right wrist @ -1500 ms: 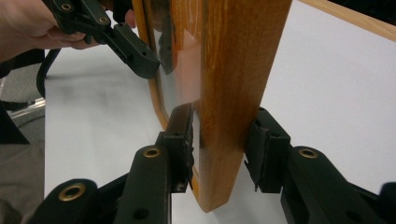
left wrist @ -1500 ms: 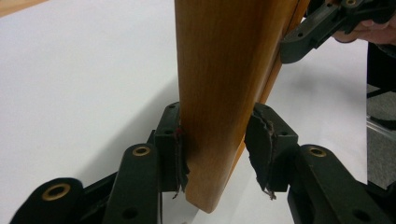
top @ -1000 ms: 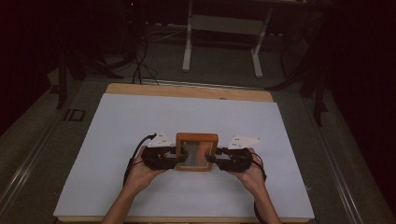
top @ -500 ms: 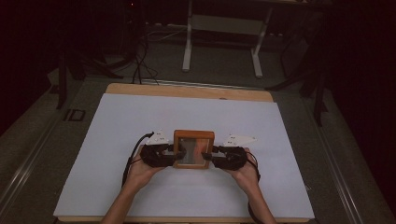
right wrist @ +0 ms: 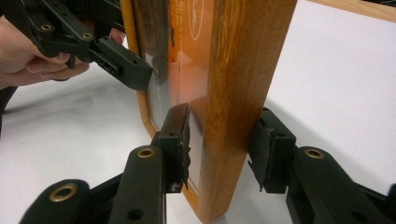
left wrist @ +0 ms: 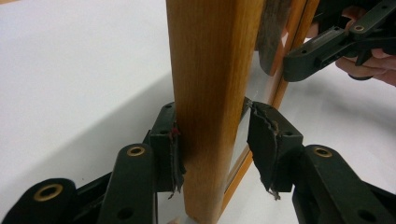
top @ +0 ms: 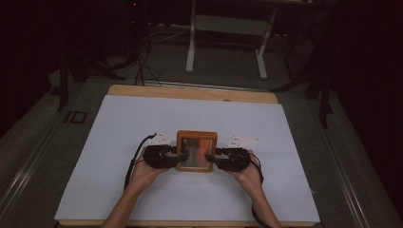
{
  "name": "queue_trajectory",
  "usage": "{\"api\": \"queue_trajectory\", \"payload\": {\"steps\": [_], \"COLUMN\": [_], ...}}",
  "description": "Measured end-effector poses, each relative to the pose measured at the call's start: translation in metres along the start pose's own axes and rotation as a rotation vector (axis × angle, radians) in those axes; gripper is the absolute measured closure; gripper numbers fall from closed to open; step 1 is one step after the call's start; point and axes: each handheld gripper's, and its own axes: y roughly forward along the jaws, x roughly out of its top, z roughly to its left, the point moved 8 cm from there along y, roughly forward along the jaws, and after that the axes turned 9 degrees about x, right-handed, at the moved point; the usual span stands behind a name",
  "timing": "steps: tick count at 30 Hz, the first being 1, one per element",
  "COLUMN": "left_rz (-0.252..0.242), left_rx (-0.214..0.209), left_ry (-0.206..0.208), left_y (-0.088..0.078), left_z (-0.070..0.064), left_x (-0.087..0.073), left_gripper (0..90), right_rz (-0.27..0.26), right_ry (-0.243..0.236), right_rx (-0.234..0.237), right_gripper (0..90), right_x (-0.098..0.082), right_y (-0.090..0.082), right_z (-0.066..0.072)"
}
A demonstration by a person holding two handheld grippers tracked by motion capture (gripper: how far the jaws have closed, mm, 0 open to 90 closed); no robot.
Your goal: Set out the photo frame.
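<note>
A wooden picture frame (top: 196, 137) with a glass front stands upright near the middle of the white table cover. My left gripper (top: 176, 157) is shut on its left side bar and my right gripper (top: 213, 160) on its right side bar. In the left gripper view the two pads sit on the back and front faces of the bar (left wrist: 210, 70), and the right gripper (left wrist: 322, 51) shows beyond the glass. In the right gripper view one pad lies on the glass side and the other behind the wood (right wrist: 247, 70). The left gripper (right wrist: 116, 60) and a hand show farther off.
The white cover (top: 142, 123) spreads over a wooden table whose bare back edge (top: 190, 92) shows. Behind the table on the dark floor are a metal stand (top: 225, 28) and loose cables (top: 142, 66). A cable loops from the left gripper by the wrist.
The frame and both grippers have shifted very slightly to the left; the grip on both side bars looks the same.
</note>
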Motion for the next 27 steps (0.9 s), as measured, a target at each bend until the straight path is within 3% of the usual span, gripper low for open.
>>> {"api": "queue_trajectory", "payload": {"steps": [13, 17, 27], "left_rz": [0.005, 0.029, 0.033], "left_rx": [-0.014, -0.008, -0.014], "left_ry": [-0.072, -0.074, -0.075], "left_y": [0.008, 0.011, 0.012], "left_z": [0.011, 0.014, 0.014], "left_x": [0.002, 0.002, 0.003], "left_gripper": [56.6, 56.2, 56.0], "right_rz": [0.0, 0.008, 0.016], "right_ry": [0.055, 0.07, 0.07], "right_rx": [0.023, 0.02, 0.011], "right_gripper": [60.4, 61.0, 62.8], "right_x": [0.002, 0.001, -0.002], "right_y": [0.006, 0.007, 0.005], "right_z": [-0.015, -0.02, -0.02]}}
